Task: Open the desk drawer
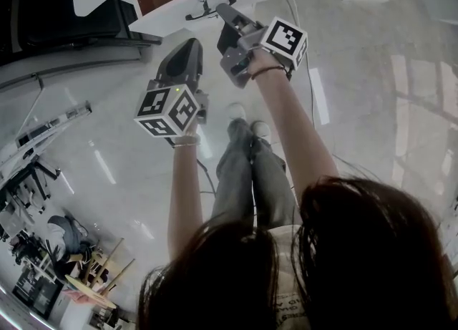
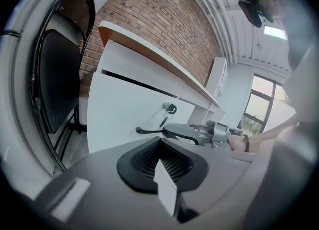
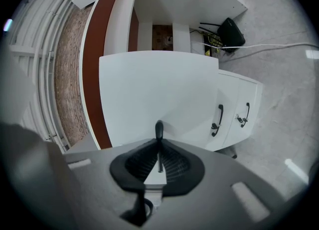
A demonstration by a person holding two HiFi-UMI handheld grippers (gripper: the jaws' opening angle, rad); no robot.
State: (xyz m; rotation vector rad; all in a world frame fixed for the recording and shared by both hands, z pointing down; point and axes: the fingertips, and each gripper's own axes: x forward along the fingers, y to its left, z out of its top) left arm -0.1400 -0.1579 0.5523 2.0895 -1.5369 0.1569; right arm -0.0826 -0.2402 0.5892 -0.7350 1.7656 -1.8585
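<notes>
The right gripper (image 3: pixel 158 149) is clamping the black handle (image 3: pixel 158 128) on the drawer front (image 3: pixel 149 89), below the desktop's edge, and the left gripper (image 2: pixel 160 160) is hanging with jaws together, empty. The risk I am seeing: the pads are holding only a thin bar, so a tilting pull could slip them off.

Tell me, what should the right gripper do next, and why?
Probably pull straight back toward the person. The right gripper is shut on the black handle of the white drawer front, so the grip looks ready.
</notes>
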